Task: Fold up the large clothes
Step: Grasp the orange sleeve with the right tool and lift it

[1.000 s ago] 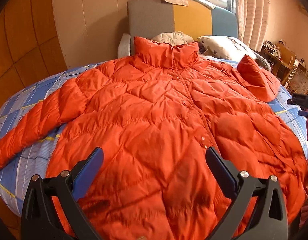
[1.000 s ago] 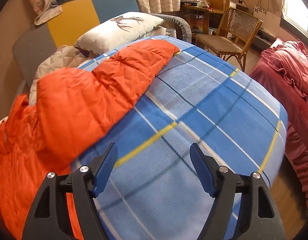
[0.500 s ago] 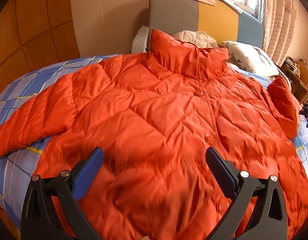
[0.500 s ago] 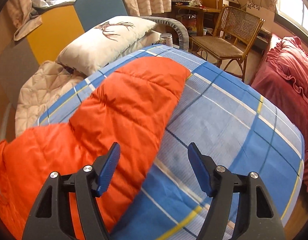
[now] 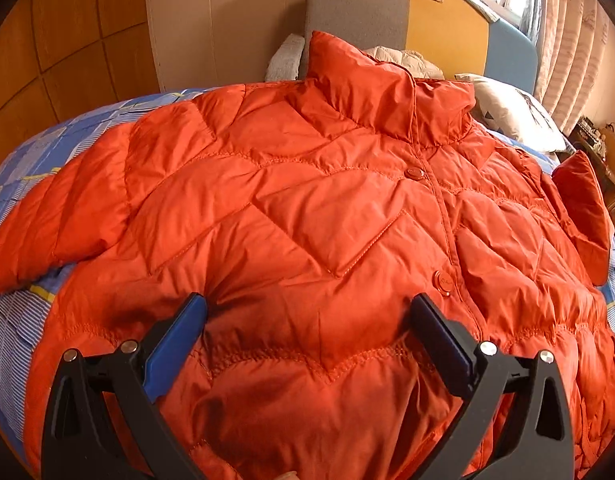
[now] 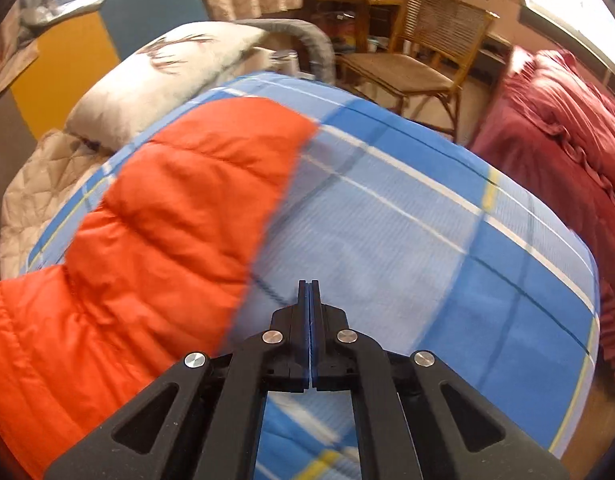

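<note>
On bed [image 6: 447, 240], orange puffer jacket [image 5: 307, 220] lies face up, spread flat, buttoned, collar toward headboard, both sleeves out sideways. No fold made yet; whole task left. Left tool [image 5: 307, 324] released, jaws wide, low over jacket's lower front, nothing gripped. Right tool [image 6: 308, 296] has just snapped closed, clenched on nothing, over bare bedsheet just beside sleeve [image 6: 179, 216]. Likely first step: sleeves inward.

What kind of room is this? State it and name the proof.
Most likely a lived-in bedroom. A bed with a blue plaid sheet carries the orange puffer jacket, a pillow lies at its head, and a wooden chair stands beside it.
</note>
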Demonstrator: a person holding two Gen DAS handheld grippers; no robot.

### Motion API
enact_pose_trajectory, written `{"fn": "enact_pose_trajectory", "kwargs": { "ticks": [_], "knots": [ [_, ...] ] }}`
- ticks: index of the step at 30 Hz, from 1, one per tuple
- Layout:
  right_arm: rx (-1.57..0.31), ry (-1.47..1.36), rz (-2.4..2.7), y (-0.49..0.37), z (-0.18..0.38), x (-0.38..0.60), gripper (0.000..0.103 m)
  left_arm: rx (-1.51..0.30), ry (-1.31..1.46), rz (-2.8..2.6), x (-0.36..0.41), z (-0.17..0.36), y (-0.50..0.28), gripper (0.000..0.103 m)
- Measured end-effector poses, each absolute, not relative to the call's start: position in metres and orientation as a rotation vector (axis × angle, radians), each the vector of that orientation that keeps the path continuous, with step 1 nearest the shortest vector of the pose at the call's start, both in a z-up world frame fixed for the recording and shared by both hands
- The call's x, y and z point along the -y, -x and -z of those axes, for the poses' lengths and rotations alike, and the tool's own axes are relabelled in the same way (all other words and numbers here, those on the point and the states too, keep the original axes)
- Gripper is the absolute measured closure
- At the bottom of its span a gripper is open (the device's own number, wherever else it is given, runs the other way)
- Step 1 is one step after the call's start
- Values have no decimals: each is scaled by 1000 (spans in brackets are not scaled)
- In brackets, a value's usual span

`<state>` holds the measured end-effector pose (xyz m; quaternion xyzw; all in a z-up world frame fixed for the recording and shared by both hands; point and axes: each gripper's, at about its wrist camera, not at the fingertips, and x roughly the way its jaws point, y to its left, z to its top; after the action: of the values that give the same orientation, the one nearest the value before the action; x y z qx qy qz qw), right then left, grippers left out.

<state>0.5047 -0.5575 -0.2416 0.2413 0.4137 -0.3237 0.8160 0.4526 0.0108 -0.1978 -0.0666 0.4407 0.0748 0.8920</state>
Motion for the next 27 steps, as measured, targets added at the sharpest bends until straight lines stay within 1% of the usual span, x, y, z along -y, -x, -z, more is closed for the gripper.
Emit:
{"fn": "enact_pose_trajectory", "kwargs": {
  "ticks": [3, 4, 5, 6, 7, 10, 13, 17, 18, 19, 20, 21, 23, 27],
  "knots": [
    [-848, -631, 667, -487, 243, 576, 103, -908, 138, -153, -11, 198, -451, 2],
    [-835, -669, 641, -485, 243, 578, 96, -909, 136, -152, -11, 198, -450, 2],
    [-820, -709, 620, -485, 243, 580, 85, -910, 131, -151, -10, 198, -450, 2],
    [-808, -717, 624, -486, 240, 579, 52, -909, 127, -150, -10, 198, -449, 2],
    [-778, -722, 620, -489, 236, 577, 41, -908, 125, -150, -10, 198, -448, 2],
    [-774, -744, 558, -515, 233, 566, 41, -907, 124, -151, -10, 198, -447, 2],
    [-792, -705, 540, -546, 234, 553, 41, -908, 117, -158, -9, 199, -447, 2],
    [-815, -641, 594, -568, 242, 551, 45, -912, 109, -161, -9, 200, -448, 2],
    [-823, -621, 605, -571, 242, 552, 58, -913, 108, -162, -9, 201, -449, 2],
    [-843, -597, 618, -572, 242, 554, 88, -914, 108, -162, -9, 201, -449, 2],
    [-852, -594, 625, -568, 242, 559, 99, -916, 107, -164, -9, 202, -449, 2],
    [-852, -583, 632, -564, 241, 563, 101, -918, 106, -165, -8, 203, -449, 2],
    [-839, -543, 677, -547, 237, 570, 101, -920, 105, -166, -8, 203, -450, 2],
    [-809, -595, 728, -501, 235, 594, 101, -918, 118, -157, -10, 203, -450, 2]
  ]
}}
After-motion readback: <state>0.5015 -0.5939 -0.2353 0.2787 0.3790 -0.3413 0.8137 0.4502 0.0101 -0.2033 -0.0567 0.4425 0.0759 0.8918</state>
